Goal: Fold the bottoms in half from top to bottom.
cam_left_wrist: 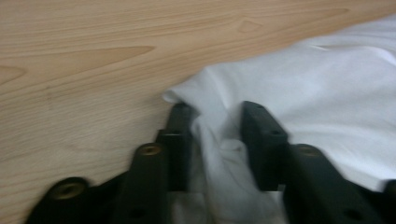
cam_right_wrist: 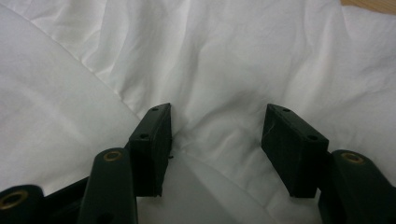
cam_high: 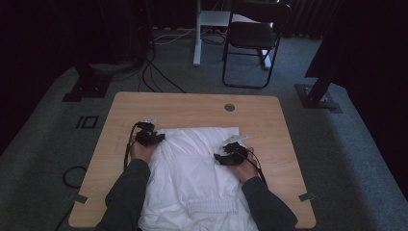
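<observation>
Lying spread across the near half of the wooden surface (cam_high: 269, 120) is a white garment (cam_high: 197, 173), its ribbed elastic band toward the person's edge and its far hem running straight across the middle of the wood. A person leans in from the near side, dark sleeves over both forearms, a hand-held gripper in each hand.

The left hand-held gripper (cam_high: 153, 138) sits at the garment's far left corner, right where cloth meets bare wood. In the left gripper view (cam_left_wrist: 217, 135) a bunched fold of the white fabric stands between its two black jaws, which are fairly close together; the picture is blurred, and I cannot tell whether the pads actually press the fold or only flank it.

The right hand-held gripper (cam_high: 227, 153) rests on top of the garment toward its right side, short of the right edge. In the right gripper view (cam_right_wrist: 217, 126) its jaws are spread well apart, tips down on the wrinkled cloth, with a shallow crease and a seam line running between them; nothing is pinched.

Beyond the surface stand a black chair (cam_high: 252, 38) and a white post on grey carpet, with cables trailing on the floor.
</observation>
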A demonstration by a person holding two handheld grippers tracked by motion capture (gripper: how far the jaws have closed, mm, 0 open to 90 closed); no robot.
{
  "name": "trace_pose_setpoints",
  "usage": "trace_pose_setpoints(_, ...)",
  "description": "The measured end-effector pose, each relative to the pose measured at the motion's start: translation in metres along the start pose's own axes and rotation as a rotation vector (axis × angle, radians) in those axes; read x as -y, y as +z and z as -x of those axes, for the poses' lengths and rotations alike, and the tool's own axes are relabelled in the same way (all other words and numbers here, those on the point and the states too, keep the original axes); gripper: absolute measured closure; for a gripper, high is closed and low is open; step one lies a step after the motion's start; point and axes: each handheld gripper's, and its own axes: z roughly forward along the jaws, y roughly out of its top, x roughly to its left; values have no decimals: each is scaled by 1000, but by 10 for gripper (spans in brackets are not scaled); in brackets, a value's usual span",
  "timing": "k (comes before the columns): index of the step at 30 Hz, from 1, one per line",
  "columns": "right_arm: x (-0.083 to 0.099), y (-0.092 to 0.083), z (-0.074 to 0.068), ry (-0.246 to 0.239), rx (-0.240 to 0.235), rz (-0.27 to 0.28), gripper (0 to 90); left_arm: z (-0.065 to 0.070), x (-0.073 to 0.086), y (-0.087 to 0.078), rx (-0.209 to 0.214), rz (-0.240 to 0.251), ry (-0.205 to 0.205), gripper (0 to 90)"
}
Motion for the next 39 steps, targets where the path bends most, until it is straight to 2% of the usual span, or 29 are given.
trace_pose_setpoints(2,-1,-1,0,3,-2,-8,425,0,0,1,4,1,-3,688)
trace_pose_setpoints(4,-3,-3,3,7,-18,-16,442,-2,1,1,5,9,-14,656)
trace_pose_setpoints(6,-7,-10,9,9,-23,15,446,-2,0,2,0,13,-12,594)
trace_pose_setpoints(8,-12,-19,21,43,21,51,437,-3,0,2,0,19,-16,557)
trace_pose_setpoints(11,-22,-30,47,117,93,89,402,-3,0,3,-7,27,-27,491)
trace_pose_setpoints(13,-27,-31,64,161,118,96,390,-2,0,4,-8,27,-25,467)
trace_pose_setpoints(16,-32,-25,85,216,134,90,379,-3,0,4,0,33,-31,459)
trace_pose_setpoints(20,-35,-8,104,261,140,60,362,-3,0,4,6,36,-30,456)
trace_pose_setpoints(21,-34,-4,108,289,125,62,361,-3,0,4,6,36,-30,456)
trace_pose_setpoints(22,-34,-4,108,289,125,62,361,-3,0,4,6,36,-30,456)
trace_pose_setpoints(24,-32,6,115,337,100,59,359,-3,0,4,11,37,-30,456)
trace_pose_setpoints(25,-31,10,115,336,95,43,359,-2,0,4,14,36,-31,457)
trace_pose_setpoints(28,-30,17,108,290,93,6,377,-2,0,4,33,34,-33,458)
trace_pose_setpoints(30,-30,20,104,263,87,12,422,-1,0,4,38,26,-33,473)
trace_pose_setpoints(33,-31,20,97,231,125,-8,476,2,0,3,48,17,-34,514)
trace_pose_setpoints(34,-31,20,97,231,125,-8,476,2,0,3,48,17,-34,545)
trace_pose_setpoints(35,-31,20,96,225,134,-15,510,6,0,3,55,-3,-19,545)
trace_pose_setpoints(36,-33,18,92,218,119,-40,700,8,0,3,62,-8,-7,700)
trace_pose_setpoints(37,-33,17,91,217,105,-56,791,9,0,2,60,-10,2,746)
trace_pose_setpoints(39,-33,15,91,217,89,-72,839,11,0,-1,41,-7,33,830)
